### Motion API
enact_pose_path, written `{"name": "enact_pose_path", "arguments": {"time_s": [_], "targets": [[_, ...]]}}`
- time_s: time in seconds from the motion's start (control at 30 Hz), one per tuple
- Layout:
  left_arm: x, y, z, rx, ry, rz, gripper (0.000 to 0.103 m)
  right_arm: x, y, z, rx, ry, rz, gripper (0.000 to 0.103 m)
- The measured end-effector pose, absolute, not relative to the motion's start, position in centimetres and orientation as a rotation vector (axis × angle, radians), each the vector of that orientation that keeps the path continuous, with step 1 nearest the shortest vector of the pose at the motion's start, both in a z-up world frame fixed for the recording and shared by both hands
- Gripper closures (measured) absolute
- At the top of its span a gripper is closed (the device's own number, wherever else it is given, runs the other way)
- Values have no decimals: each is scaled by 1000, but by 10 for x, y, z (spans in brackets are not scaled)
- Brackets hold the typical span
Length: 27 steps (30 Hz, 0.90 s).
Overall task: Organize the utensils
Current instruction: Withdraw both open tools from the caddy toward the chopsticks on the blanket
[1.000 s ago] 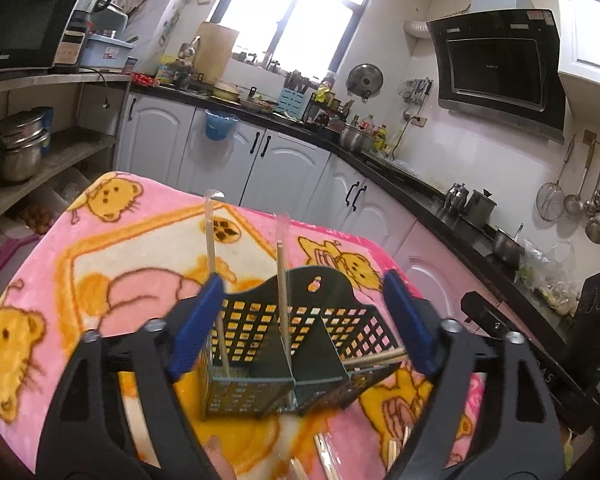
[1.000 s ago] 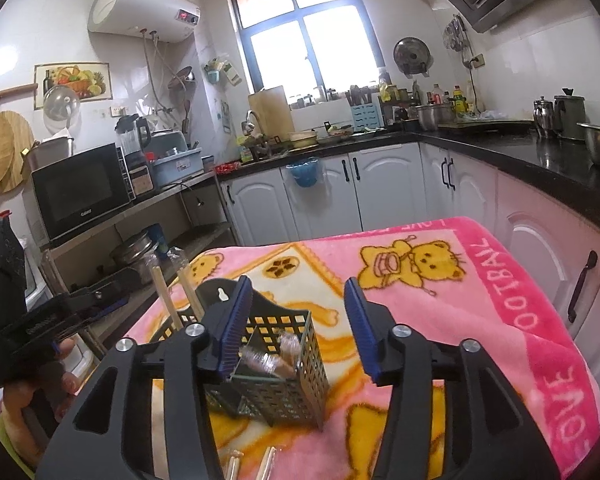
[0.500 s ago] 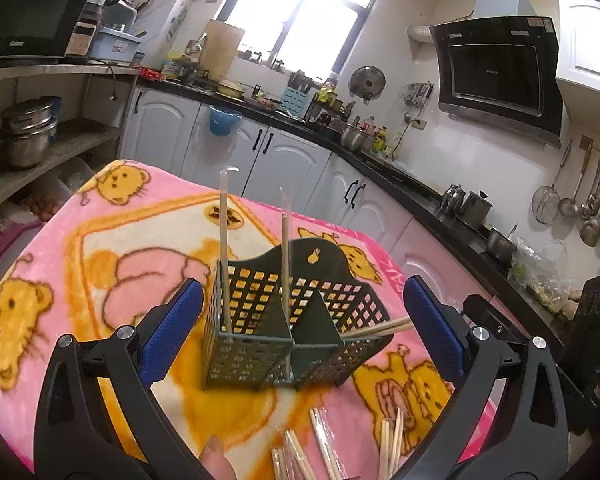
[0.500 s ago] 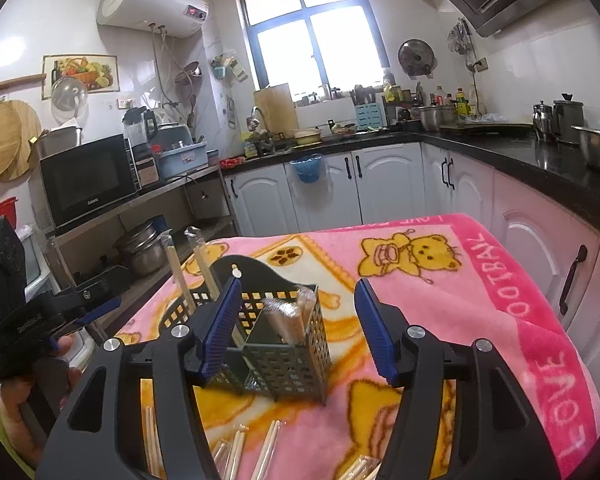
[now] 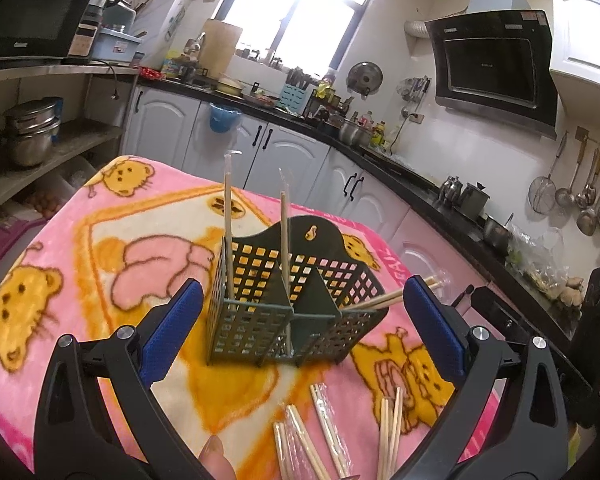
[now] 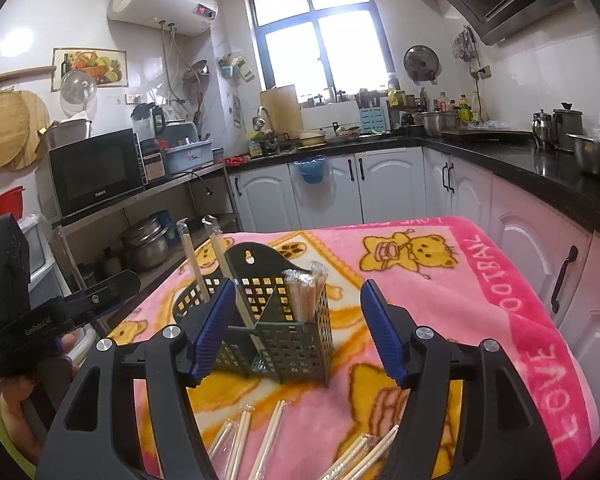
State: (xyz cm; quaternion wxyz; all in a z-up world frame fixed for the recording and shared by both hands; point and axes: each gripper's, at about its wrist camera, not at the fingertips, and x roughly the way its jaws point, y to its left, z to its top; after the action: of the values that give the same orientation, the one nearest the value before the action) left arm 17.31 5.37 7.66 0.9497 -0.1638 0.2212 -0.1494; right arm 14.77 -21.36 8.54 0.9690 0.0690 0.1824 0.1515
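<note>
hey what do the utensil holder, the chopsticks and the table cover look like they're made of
Utensil holder: likely moulded plastic, matte dark green, with a regular square grid of holes and a keyhole hanging slot.
Chopsticks: pale wood or bamboo, unfinished; many in glossy clear plastic sleeves.
Table cover: soft fleece-like blanket, fuzzy pink and yellow bear print.

The holder (image 5: 292, 300) stands on the blanket (image 5: 100, 248). Two chopsticks (image 5: 228, 232) stand in its left compartments; a bundle (image 6: 306, 294) seems to sit in the right one. Loose chopsticks (image 5: 328, 432) lie before the holder, cabinets (image 6: 380, 188) behind.
</note>
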Motion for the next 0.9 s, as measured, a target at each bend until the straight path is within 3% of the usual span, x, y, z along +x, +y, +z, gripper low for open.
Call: {"name": "enact_pose_path", "arguments": {"time_s": [0.9], "targets": [[151, 66, 47, -343, 560, -281, 11, 125, -218, 60, 105, 484, 302, 34]]}}
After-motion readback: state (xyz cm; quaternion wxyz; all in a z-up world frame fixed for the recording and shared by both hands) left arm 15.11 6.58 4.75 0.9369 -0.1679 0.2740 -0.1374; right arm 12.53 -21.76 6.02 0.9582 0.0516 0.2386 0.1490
